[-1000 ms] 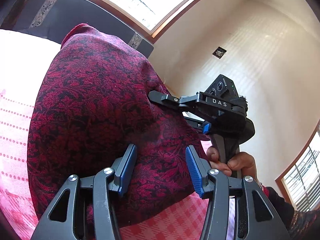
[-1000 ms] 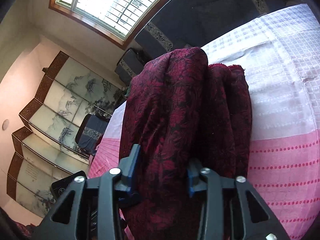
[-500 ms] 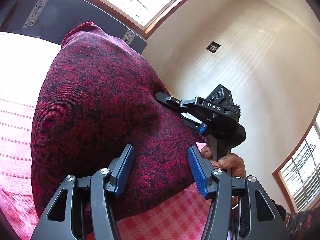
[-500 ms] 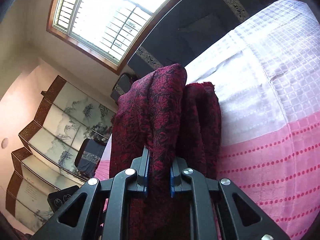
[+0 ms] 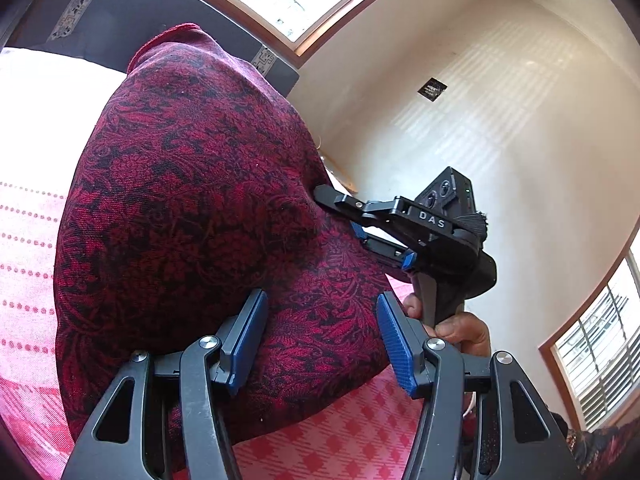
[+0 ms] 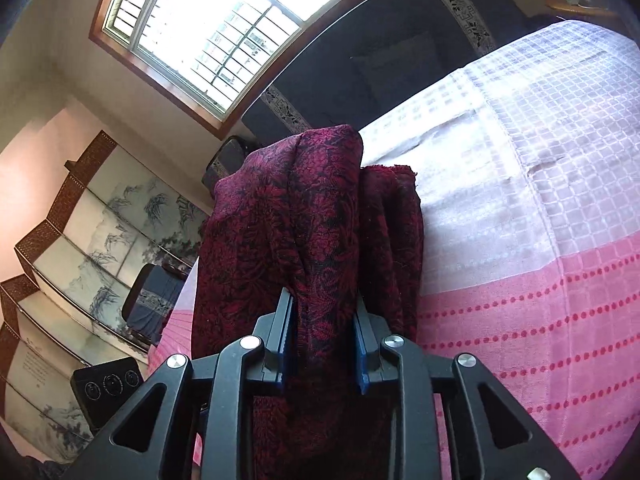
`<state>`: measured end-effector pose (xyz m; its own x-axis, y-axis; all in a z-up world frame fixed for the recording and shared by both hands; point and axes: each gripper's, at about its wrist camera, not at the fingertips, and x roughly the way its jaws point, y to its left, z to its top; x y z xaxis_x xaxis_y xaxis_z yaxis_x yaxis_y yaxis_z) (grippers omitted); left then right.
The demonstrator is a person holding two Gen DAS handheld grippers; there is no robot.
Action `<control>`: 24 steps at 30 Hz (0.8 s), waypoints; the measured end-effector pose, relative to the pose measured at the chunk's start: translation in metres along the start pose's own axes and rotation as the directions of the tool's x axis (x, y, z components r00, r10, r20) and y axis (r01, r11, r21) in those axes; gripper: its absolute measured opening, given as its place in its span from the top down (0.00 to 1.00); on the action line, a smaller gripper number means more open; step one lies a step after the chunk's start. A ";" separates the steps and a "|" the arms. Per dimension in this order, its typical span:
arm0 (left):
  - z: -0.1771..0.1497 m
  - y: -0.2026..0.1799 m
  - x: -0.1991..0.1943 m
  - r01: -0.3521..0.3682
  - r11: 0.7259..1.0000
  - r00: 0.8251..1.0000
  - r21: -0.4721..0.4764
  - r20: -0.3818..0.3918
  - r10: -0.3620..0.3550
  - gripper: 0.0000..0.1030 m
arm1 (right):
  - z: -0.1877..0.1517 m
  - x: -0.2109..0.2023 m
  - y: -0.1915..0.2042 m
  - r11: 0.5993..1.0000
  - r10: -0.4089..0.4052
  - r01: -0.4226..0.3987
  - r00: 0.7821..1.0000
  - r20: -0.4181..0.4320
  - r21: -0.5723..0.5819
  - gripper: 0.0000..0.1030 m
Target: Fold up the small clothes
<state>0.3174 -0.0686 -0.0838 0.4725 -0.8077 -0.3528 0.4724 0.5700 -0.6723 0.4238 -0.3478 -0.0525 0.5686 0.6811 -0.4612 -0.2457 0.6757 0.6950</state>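
The left gripper [image 5: 320, 336] stands half open, its blue pads astride a bulge of the dark red patterned garment [image 5: 192, 216] without pinching it. The right gripper [image 6: 322, 344] has a fold of that garment between its opening jaws. The cloth lies heaped on a pink-and-white bedspread [image 6: 540, 220].
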 end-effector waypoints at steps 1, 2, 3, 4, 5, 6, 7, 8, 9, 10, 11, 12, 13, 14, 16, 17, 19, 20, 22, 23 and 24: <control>0.001 -0.001 0.001 0.000 1.000 1.000 -0.002 0.001 0.000 0.44 | -0.001 -0.007 0.006 1.000 -0.015 0.015 1.000 0.016 -0.016 0.75; 0.002 -0.002 0.003 -0.001 1.000 1.000 -0.003 0.002 0.001 0.44 | -0.003 -0.015 0.012 0.998 -0.042 0.044 0.998 0.038 -0.043 0.75; 0.002 -0.003 0.004 -0.002 1.000 1.000 -0.004 0.002 0.002 0.44 | -0.005 -0.024 0.021 0.994 -0.072 0.076 0.996 0.059 -0.078 0.75; 0.002 -0.003 0.005 -0.002 1.000 1.000 -0.003 0.002 0.002 0.44 | -0.009 -0.034 0.031 0.990 -0.081 0.090 0.993 0.081 -0.113 0.75; 0.002 -0.004 0.006 -0.003 1.000 1.000 -0.002 0.002 0.003 0.44 | -0.014 -0.042 0.042 0.986 -0.065 0.079 0.993 0.098 -0.146 0.75; 0.002 -0.004 0.007 -0.004 1.000 1.000 -0.002 0.002 0.004 0.44 | -0.019 -0.049 0.053 0.980 -0.054 0.073 0.993 0.104 -0.186 0.75; 0.002 -0.004 0.007 -0.003 1.000 1.000 -0.003 0.002 0.003 0.44 | -0.025 -0.051 0.063 0.970 -0.054 0.074 0.994 0.091 -0.232 0.75; 0.001 -0.003 0.006 -0.001 1.000 1.000 -0.004 0.004 0.001 0.44 | -0.031 -0.049 0.073 0.958 -0.056 0.070 0.997 0.061 -0.276 0.75; 0.000 -0.002 0.006 0.000 1.000 1.000 -0.004 0.005 0.000 0.44 | -0.039 -0.046 0.079 0.946 -0.058 0.063 0.998 0.024 -0.318 0.75; -0.001 -0.002 0.006 0.000 1.000 1.000 -0.004 0.006 0.000 0.44 | -0.048 -0.040 0.084 0.929 -0.082 0.072 0.997 -0.013 -0.364 0.76; -0.001 -0.001 0.006 0.001 1.000 1.000 -0.005 0.007 -0.001 0.44 | -0.058 -0.033 0.085 0.904 -0.142 0.111 0.989 -0.044 -0.414 0.77; -0.002 -0.001 0.006 0.003 1.000 1.000 -0.005 0.007 -0.003 0.44 | -0.068 -0.025 0.082 0.869 -0.229 0.177 0.972 -0.058 -0.462 0.81; -0.002 -0.001 0.007 0.003 1.000 1.000 -0.004 0.004 -0.003 0.44 | -0.077 -0.017 0.075 0.836 -0.303 0.233 0.951 -0.065 -0.497 0.83; -0.002 0.001 0.006 0.000 1.000 1.000 -0.003 0.001 0.000 0.44 | -0.084 -0.015 0.066 0.828 -0.322 0.245 0.944 -0.071 -0.504 0.84; -0.002 0.001 0.006 0.000 1.000 1.000 -0.005 0.001 0.000 0.44 | -0.083 -0.022 0.056 0.863 -0.277 0.220 0.959 -0.061 -0.455 0.86; -0.001 0.002 0.006 0.000 1.000 1.000 -0.006 0.001 0.000 0.44 | -0.082 -0.023 0.055 0.863 -0.281 0.223 0.958 -0.064 -0.454 0.87; -0.001 0.002 0.006 -0.003 1.000 1.000 -0.005 0.002 0.003 0.44 | -0.076 -0.025 0.056 0.875 -0.263 0.202 0.961 -0.082 -0.440 0.86; -0.003 0.002 0.005 -0.003 1.000 1.000 -0.005 0.002 0.003 0.44 | -0.071 -0.029 0.056 0.895 -0.224 0.167 0.970 -0.094 -0.413 0.85; -0.003 0.002 0.005 -0.003 1.000 1.000 -0.005 0.002 0.003 0.44 | -0.055 -0.042 0.060 0.916 -0.161 0.122 0.985 -0.070 -0.383 0.83; -0.003 0.002 0.006 -0.004 1.000 1.000 -0.003 0.001 0.004 0.44 | -0.046 -0.047 0.066 0.914 -0.153 0.125 0.987 -0.042 -0.386 0.82; -0.003 0.001 0.006 -0.006 1.000 1.000 -0.001 0.000 0.006 0.44 | -0.036 -0.049 0.074 0.908 -0.153 0.135 0.988 -0.014 -0.396 0.79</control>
<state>0.3182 -0.0729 -0.0887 0.4755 -0.8044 -0.3563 0.4687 0.5743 -0.6712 0.3498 -0.3206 0.0021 0.5885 0.5737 -0.5697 -0.4575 0.8172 0.3505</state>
